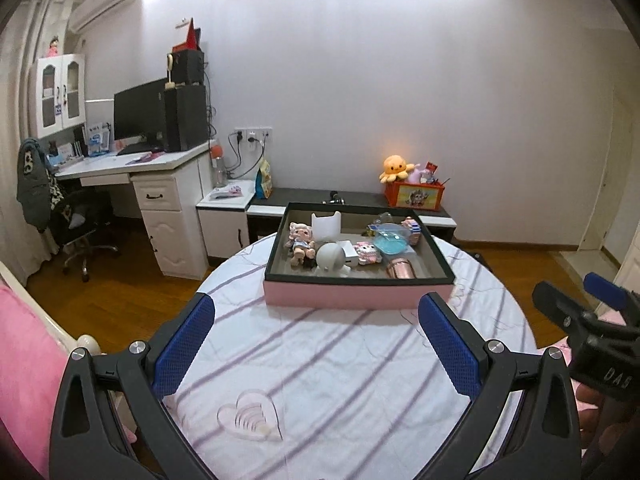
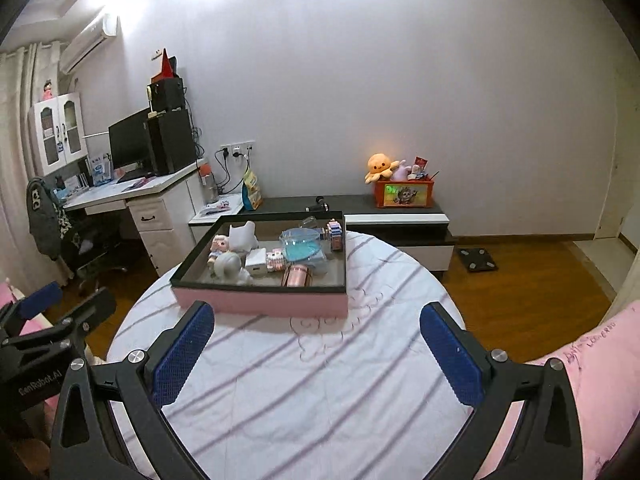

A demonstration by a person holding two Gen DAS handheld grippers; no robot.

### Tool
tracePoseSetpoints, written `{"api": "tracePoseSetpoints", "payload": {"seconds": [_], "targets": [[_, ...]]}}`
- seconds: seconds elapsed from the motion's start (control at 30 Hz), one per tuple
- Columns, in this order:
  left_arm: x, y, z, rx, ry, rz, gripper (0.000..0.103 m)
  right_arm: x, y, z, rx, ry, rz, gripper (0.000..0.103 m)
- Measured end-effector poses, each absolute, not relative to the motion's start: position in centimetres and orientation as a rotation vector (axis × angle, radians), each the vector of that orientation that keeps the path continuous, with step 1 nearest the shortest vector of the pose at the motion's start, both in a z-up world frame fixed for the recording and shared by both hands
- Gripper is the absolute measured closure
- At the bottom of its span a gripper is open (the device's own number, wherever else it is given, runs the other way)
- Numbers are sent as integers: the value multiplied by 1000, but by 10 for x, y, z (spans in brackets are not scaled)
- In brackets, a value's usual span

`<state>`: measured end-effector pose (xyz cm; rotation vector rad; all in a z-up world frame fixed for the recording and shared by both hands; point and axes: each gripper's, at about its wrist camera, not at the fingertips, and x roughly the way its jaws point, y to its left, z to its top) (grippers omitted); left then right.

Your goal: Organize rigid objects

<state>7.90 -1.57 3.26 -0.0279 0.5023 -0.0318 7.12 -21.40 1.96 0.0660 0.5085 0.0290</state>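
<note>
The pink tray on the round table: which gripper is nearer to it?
Roughly level, the left perhaps slightly nearer. The left gripper faces the pink tray head-on; the right gripper sits off toward its right corner. Both are open, short of it, and hold nothing.

Tray (image 1: 358,294) on round table (image 1: 340,380), doll (image 1: 300,242) at tray's left, cup (image 1: 401,269) near its front edge
</note>
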Motion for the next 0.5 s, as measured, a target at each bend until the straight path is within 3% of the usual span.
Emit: {"api": "tracePoseSetpoints", "payload": {"seconds": [0.5], "targets": [[18,-16,30,-15,450,5,0,22,-205,16,41,449,51,0]]}}
